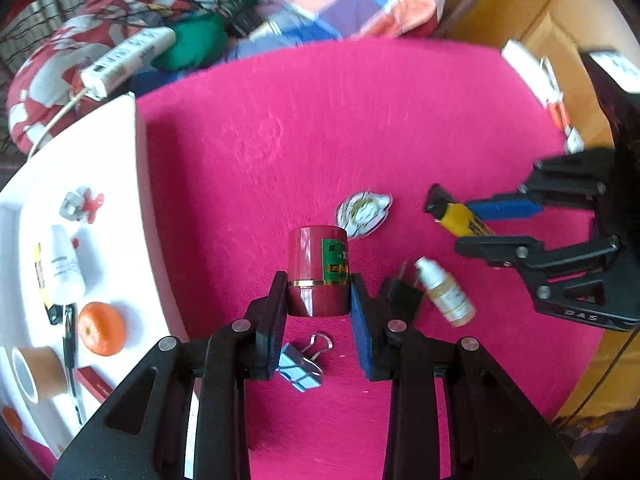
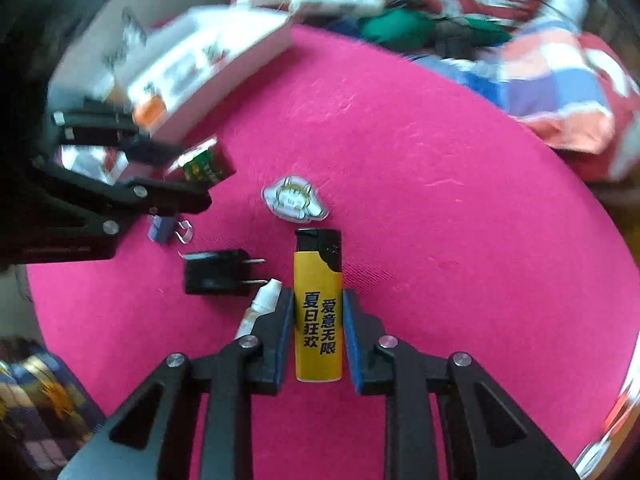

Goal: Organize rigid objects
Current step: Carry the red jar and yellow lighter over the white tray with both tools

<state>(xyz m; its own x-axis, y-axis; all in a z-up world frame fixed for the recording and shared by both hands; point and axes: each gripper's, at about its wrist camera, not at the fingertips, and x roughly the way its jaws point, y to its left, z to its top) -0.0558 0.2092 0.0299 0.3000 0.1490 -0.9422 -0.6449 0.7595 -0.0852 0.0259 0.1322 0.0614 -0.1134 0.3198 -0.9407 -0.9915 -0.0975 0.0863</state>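
Note:
My left gripper is shut on a dark red cylindrical container with a green label, held upright over the pink tabletop. The right wrist view shows that same container between the left gripper's fingers. A yellow lighter with a black top and black lettering stands between the blue pads of my right gripper, which is shut on its lower half. From the left wrist view, the lighter pokes out of the right gripper at the right.
A white tray at the left holds an orange, a tape roll, a white bottle and a pen. Loose on the table: a binder clip, a black plug, a dropper bottle, a sticker. Bedding lies behind.

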